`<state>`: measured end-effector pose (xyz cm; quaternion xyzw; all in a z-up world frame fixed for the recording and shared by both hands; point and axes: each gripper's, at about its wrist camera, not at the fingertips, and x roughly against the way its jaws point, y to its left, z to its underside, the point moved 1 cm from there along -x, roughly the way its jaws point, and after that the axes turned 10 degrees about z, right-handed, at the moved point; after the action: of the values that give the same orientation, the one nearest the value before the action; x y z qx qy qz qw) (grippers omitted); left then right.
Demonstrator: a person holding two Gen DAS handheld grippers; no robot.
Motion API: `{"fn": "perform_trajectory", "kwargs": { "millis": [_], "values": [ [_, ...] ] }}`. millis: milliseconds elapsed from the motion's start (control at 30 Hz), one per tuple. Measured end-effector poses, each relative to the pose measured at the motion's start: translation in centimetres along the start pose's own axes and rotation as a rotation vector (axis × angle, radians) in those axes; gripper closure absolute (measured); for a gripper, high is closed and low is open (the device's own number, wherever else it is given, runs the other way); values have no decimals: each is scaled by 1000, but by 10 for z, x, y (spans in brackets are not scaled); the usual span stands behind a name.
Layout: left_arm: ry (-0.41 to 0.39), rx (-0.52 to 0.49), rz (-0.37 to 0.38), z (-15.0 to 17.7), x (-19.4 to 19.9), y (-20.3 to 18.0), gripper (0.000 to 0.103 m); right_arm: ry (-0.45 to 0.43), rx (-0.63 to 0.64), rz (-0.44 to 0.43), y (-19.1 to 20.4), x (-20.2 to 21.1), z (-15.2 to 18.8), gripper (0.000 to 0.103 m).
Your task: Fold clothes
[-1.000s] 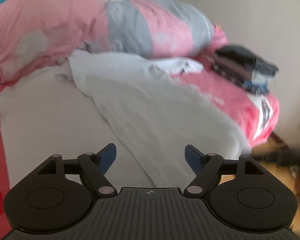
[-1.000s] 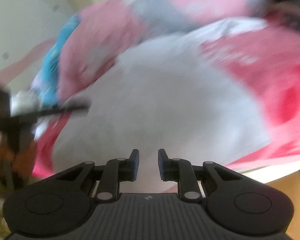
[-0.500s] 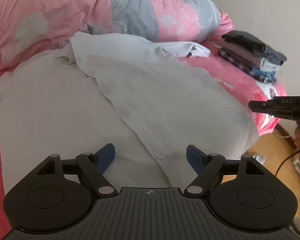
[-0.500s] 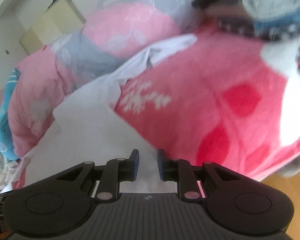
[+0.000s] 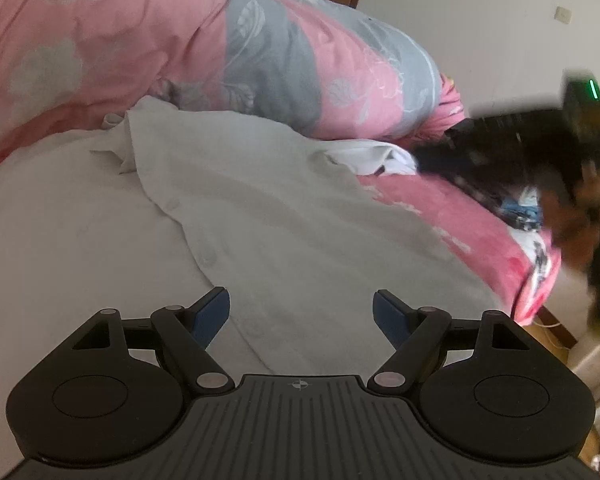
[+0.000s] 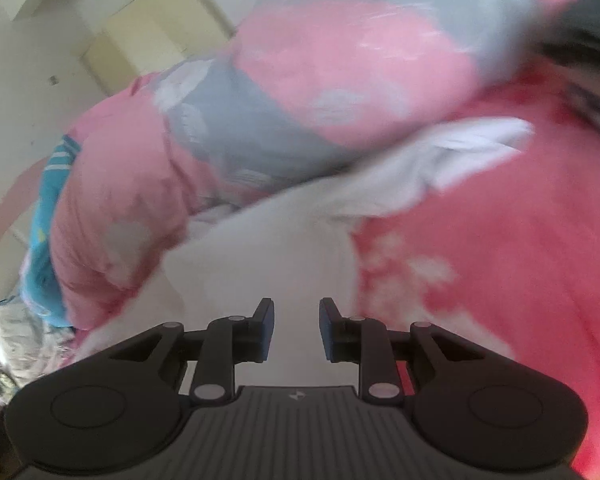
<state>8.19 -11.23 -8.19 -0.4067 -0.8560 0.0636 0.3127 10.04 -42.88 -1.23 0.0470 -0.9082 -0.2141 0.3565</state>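
Your left claw (image 5: 301, 312) hangs released, jaws wide, with nothing between them; the white shirt (image 5: 284, 216) lies spread directly under and ahead of it on the bed (image 5: 472, 216). The buttoned front edge runs from just ahead of the left jaw up and away to the left, towards the collar. To fold well, I would bring this claw down onto a single layer at the near hem or the front edge, not a bunched handful, so the cloth lifts flat.

Your right claw (image 6: 296, 326) is empty too, its jaws opening from a narrow gap, nothing pinched between them. The shirt's pale cloth sits right below and beyond its tips, running up and to the right, where the sleeve (image 6: 472, 148) lies rumpled on the pink sheet. That view is blurred, so I cannot tell exactly where the hem is; steady the hand before you commit. The sleeve looks the likeliest target: take its end and lay it inward across the body.

From the left view, the right claw (image 5: 500, 148) shows as a dark blur far off to the right, over the sleeve end. Beyond the shirt lies the pink and grey quilt (image 5: 260, 52); keep the fold clear of it.
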Motion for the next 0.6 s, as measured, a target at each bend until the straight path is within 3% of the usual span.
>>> {"fn": "perform_trajectory", "kwargs": {
  "millis": [100, 167, 300, 433, 600],
  "values": [
    [-19, 24, 29, 6, -6, 12, 24, 15, 140, -42, 38, -32, -34, 72],
    [-43, 25, 52, 8, -5, 16, 24, 18, 252, -53, 67, -59, -55, 60],
    [-86, 56, 95, 13, -5, 24, 23, 45, 437, -75, 116, -126, -91, 60],
    [-111, 70, 120, 16, -5, 28, 23, 196, 514, -99, 152, -207, -107, 60],
    [-131, 44, 126, 18, -9, 26, 21, 376, 553, -58, 168, -272, -100, 59]
  ]
}}
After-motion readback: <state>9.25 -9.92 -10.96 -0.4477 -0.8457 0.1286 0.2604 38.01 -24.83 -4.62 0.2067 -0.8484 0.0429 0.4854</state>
